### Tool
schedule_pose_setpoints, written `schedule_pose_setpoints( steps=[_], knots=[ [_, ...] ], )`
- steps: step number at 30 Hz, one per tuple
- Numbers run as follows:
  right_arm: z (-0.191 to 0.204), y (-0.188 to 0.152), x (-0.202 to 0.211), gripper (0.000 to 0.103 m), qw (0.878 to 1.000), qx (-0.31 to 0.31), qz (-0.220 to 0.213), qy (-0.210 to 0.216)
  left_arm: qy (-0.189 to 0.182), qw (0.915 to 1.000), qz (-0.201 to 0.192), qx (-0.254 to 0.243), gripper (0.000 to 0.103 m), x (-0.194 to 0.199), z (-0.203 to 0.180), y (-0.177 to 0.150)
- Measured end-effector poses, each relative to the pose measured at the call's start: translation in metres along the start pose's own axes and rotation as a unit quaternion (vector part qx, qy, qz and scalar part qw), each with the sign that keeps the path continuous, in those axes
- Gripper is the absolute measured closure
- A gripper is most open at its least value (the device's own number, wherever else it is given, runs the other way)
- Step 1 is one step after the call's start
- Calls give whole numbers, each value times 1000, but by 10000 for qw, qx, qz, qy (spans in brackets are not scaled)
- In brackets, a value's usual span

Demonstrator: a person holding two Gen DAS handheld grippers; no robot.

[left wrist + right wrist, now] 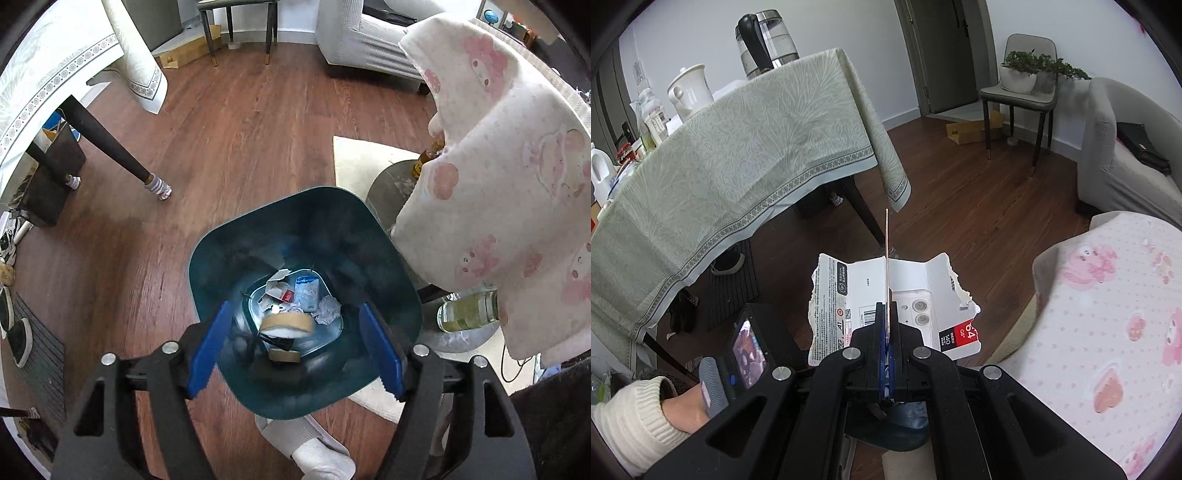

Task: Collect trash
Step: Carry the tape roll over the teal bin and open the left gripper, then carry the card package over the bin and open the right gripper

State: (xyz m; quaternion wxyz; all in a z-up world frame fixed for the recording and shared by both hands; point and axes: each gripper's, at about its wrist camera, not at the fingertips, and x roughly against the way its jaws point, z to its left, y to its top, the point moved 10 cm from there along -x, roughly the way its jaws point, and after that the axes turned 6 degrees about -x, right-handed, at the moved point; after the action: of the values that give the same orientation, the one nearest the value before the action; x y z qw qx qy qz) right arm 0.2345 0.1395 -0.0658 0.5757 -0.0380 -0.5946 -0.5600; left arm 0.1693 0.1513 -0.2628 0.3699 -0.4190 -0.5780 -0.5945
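Note:
In the left wrist view I look straight down into a teal trash bin (391, 280) on the wood floor. My left gripper (294, 308) stands open over its mouth, and the blue pads (208, 343) touch nothing. Inside lie torn white packaging (277, 288), a blue packet (306, 293), crumpled paper (328, 310) and a brown tape roll (286, 323). In the right wrist view my right gripper (886, 308) is shut on a torn white cardboard box piece (864, 288) with a red label, held up edge-on. The bin (886, 432) shows below it.
A dark table leg (107, 147) under a hanging tablecloth (738, 155) stands left of the bin. At right is a pink-patterned cloth (498, 184) over a round side table (388, 192) with a bottle (469, 310). A socked foot (314, 446) is near the bin. Beyond are a sofa (1115, 155) and a chair (1019, 96).

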Motion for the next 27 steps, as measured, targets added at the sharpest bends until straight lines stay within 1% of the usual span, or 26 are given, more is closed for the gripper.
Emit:
schedule_pose_setpoints(
  steps=[9,18,24,27],
  knots=[
    [1,-6,-27,102,9996,-25,255,-99,20,9997,-214,118,29,19,14,0],
    [3,-17,-59,102,9982,-59,553,-229,141,9987,-384,310,33,35,39,-4],
    [5,-32,-85,102,9958,-33,856,-335,229,9972,-553,455,40,47,56,-6],
    [6,-39,-95,102,9946,-8,973,-366,181,9965,-652,497,44,55,62,-4]
  ],
)
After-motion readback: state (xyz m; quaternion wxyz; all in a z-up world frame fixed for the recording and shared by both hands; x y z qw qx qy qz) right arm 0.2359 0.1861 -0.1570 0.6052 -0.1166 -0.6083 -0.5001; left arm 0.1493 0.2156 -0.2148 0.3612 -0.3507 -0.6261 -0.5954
